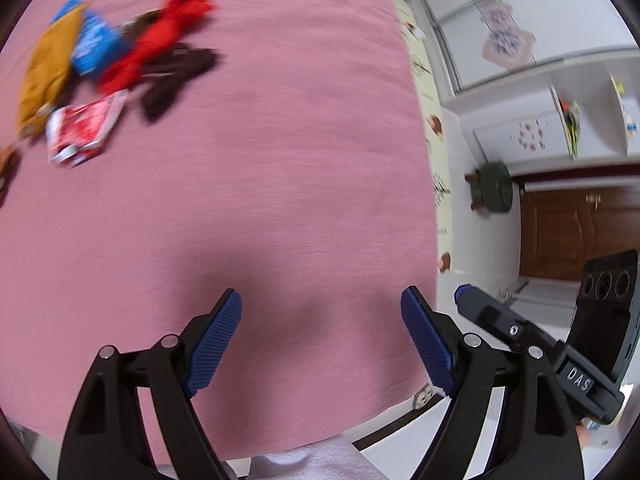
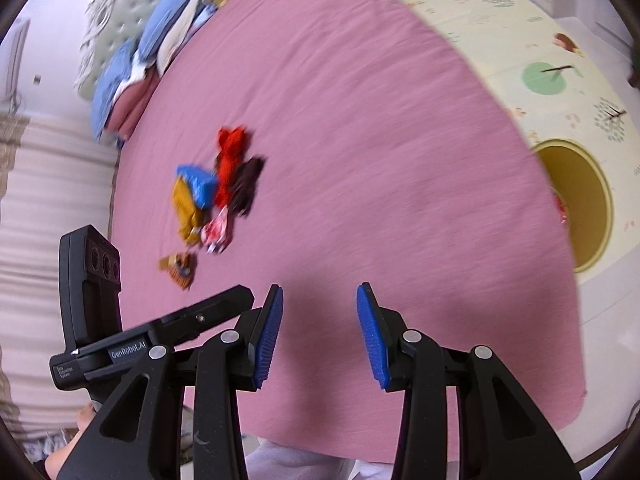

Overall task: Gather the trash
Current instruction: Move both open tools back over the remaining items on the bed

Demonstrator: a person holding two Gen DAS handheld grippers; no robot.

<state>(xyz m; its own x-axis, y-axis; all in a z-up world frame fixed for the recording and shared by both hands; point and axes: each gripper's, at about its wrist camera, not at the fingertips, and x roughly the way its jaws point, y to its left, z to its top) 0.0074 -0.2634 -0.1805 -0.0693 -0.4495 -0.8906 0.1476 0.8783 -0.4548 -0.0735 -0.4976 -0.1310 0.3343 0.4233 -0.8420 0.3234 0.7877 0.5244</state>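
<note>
Both of our hand-held grippers hang over the near part of a pink bed (image 2: 380,128), and neither carries anything. The left hand-held gripper (image 1: 320,332) stands wide, blue pads well apart with only bedsheet between them. The right hand-held gripper (image 2: 320,332) is narrower but also parted, nothing between the pads. The trash sits in one loose heap further up the bed, well apart from both grippers: a red-and-white wrapper (image 1: 82,132), a blue packet (image 1: 94,46), and a small orange-brown wrapper (image 2: 178,266) lying nearest us. Mixed in are cloth items we judge are not trash: a red garment (image 1: 160,36), a mustard-yellow piece (image 1: 46,76), a dark brown one (image 1: 176,76). Blur keeps us from reading any labels. On the patterned floor mat (image 2: 500,40) beside the bed is a round yellow-rimmed bin (image 2: 576,204) with something red at its edge; what it is we cannot tell. Our judgement: collection is at most just begun. Every visible wrapper on the bed remains to be picked from the clothes and carried to the bin.
</note>
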